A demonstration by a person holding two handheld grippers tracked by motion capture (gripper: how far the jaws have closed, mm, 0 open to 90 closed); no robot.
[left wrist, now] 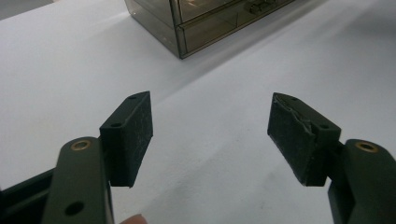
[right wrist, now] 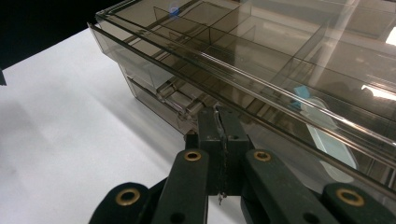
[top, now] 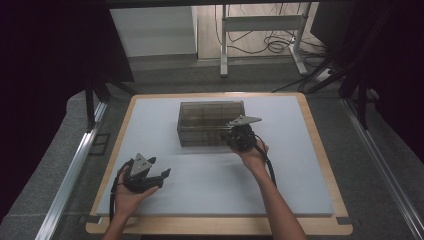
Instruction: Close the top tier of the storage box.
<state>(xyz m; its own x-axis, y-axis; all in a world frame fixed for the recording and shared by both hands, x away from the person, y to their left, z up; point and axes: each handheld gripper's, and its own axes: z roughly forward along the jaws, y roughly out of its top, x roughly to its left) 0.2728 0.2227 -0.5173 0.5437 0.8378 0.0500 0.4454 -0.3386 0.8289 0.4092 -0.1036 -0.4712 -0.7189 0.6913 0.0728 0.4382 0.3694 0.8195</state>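
Your right gripper (right wrist: pixel 219 140) has its jaws clenched pad to pad, tips pressed against the front of the smoky clear plastic organiser box (right wrist: pixel 261 56), at a drawer edge. The box is rectangular and glossy, split into compartments, sitting mid-bench on the matte white mat (top: pixel 210 175). Your left gripper (left wrist: pixel 210 135) rests released, its rubbery jaws wide apart, near the mat's front left.

smoky transparent compartment box (top: pixel 210 122) with front drawers, upright on white mat, far centre.

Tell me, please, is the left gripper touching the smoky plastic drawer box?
Apart. In the high view the left gripper sits well short of the drawer box, with bare white mat between them.
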